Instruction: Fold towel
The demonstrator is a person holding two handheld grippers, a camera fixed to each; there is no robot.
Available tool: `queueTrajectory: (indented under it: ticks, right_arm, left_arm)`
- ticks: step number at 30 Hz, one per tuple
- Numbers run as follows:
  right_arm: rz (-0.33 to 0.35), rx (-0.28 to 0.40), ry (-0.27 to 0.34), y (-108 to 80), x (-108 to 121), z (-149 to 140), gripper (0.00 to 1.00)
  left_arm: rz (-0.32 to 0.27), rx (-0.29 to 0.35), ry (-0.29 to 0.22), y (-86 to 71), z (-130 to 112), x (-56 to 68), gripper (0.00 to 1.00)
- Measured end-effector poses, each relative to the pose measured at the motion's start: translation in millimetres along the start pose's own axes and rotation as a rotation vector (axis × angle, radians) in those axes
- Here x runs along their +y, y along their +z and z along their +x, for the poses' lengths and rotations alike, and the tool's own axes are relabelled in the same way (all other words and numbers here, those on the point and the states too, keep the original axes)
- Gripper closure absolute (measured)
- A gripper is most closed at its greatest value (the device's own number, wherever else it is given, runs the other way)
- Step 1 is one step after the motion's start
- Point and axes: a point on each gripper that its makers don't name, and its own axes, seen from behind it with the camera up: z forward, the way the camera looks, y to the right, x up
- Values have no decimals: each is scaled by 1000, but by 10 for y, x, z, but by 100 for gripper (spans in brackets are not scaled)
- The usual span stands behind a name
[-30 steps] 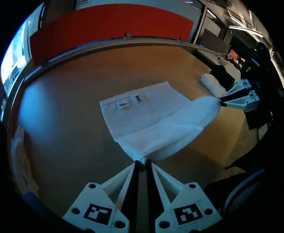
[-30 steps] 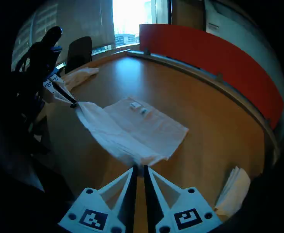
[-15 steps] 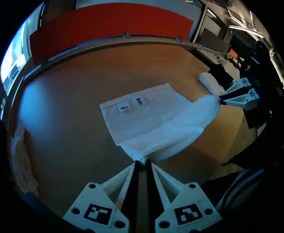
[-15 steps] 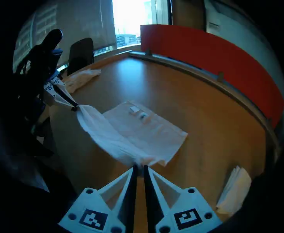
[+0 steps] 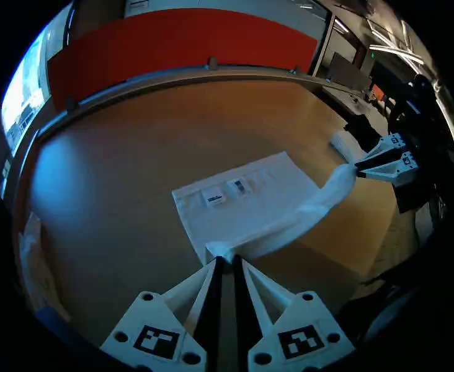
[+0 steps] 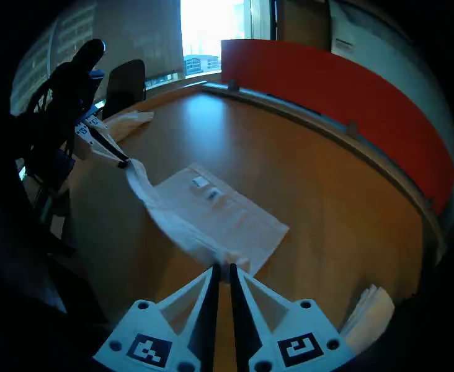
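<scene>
I see the wooden table (image 5: 121, 149) carrying the white towel (image 5: 258, 192) by the edge nearest me, far half flat, near hem lifted; my left gripper (image 5: 227, 265) and right gripper (image 6: 222, 271) each clench one hem corner

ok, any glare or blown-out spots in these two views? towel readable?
Right gripper view: window blown out white, the person beside it a dark silhouette. Left gripper view: blue sheen on the table, ceiling lights streaked. Both: towel readable, fisheye bends the red partition.
</scene>
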Motion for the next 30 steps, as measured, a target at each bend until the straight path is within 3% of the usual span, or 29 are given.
queueTrajectory:
  ticks: [9, 18, 30]
  right_arm:
    - [-25, -6, -30, 258, 315, 146, 88]
    - [-29, -41, -25, 393, 460, 83, 88]
    - [-43, -76, 8, 707, 636, -53, 88]
  left_arm:
    - [26, 4, 19, 252, 280, -239, 87]
    - [24, -9, 44, 458, 328, -298, 87]
    - [56, -15, 55, 855, 327, -450, 86]
